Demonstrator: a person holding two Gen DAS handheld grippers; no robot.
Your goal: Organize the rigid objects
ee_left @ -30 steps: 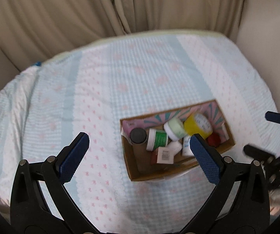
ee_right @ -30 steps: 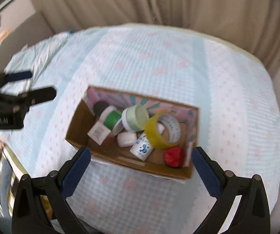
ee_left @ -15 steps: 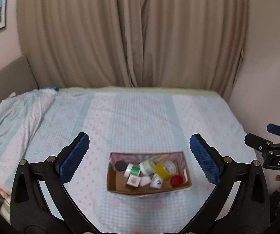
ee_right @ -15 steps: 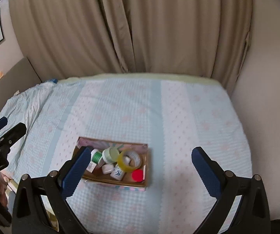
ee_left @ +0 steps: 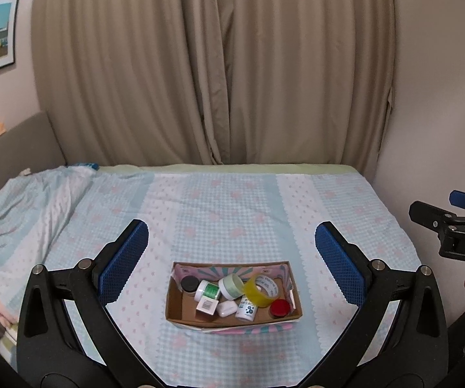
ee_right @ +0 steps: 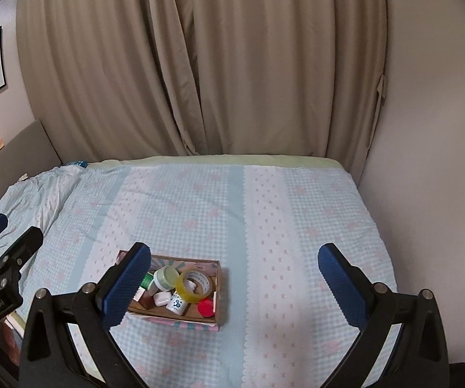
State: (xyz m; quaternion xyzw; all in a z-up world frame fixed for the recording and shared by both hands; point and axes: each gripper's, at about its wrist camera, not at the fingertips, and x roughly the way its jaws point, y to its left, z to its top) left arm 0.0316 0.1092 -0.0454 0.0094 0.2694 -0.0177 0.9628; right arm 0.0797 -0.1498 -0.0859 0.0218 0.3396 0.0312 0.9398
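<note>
A cardboard box (ee_left: 180, 317) sits on the bed near its front edge; it also shows in the right wrist view (ee_right: 218, 307). Inside lie a yellow tape roll (ee_left: 260, 289), a red lid (ee_left: 280, 307), a green-lidded jar (ee_left: 231, 286), a white bottle (ee_left: 247, 308), a black-lidded jar (ee_left: 189, 283) and other small containers. My left gripper (ee_left: 232, 263) is open and empty, held well above and behind the box. My right gripper (ee_right: 234, 278) is open and empty, above the bed to the right of the box. Each gripper shows at the other view's edge.
The bed (ee_left: 232, 213) has a light blue and pink patterned sheet, with a bunched blanket (ee_left: 22, 207) at the left. Beige curtains (ee_left: 216, 64) hang behind it. A wall (ee_left: 436, 97) borders the right side, and a grey headboard (ee_left: 12, 148) the left.
Both grippers pulled up and back from just over the box; the view now takes in the whole bed and curtains. The box and its contents stay put.
</note>
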